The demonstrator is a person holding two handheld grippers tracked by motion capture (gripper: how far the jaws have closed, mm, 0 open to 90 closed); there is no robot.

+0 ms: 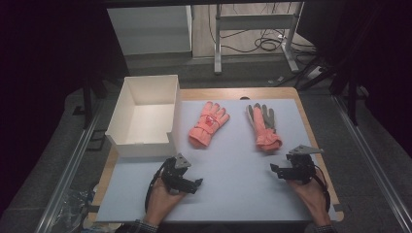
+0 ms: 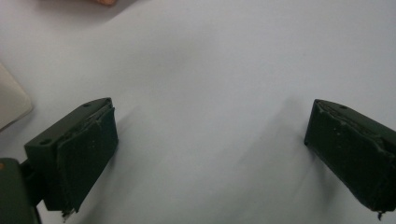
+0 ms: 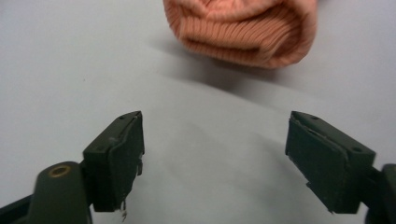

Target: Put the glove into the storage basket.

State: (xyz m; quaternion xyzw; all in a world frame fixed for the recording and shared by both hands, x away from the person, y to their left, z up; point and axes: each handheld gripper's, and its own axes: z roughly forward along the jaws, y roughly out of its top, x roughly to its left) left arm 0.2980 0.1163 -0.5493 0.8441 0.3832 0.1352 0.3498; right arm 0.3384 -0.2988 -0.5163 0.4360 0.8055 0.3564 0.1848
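Two salmon-pink gloves lie flat on the pale mat. The left glove (image 1: 209, 124) has a red patch on its back. The right glove (image 1: 265, 127) shows grey fingers, and its ribbed cuff (image 3: 243, 28) lies just beyond my right gripper's jaws. My right gripper (image 1: 278, 171) (image 3: 215, 149) rests low over the mat a little short of that cuff, open, with nothing between its jaws. My left gripper (image 1: 194, 184) (image 2: 210, 140) sits near the mat's front left, open over bare mat, below and left of the left glove.
An open white box (image 1: 145, 148) stands at the mat's left side, just beyond my left gripper; its corner (image 2: 11, 100) shows in the left gripper view. The mat (image 1: 233, 194) covers a wooden table with edges close on the right and front.
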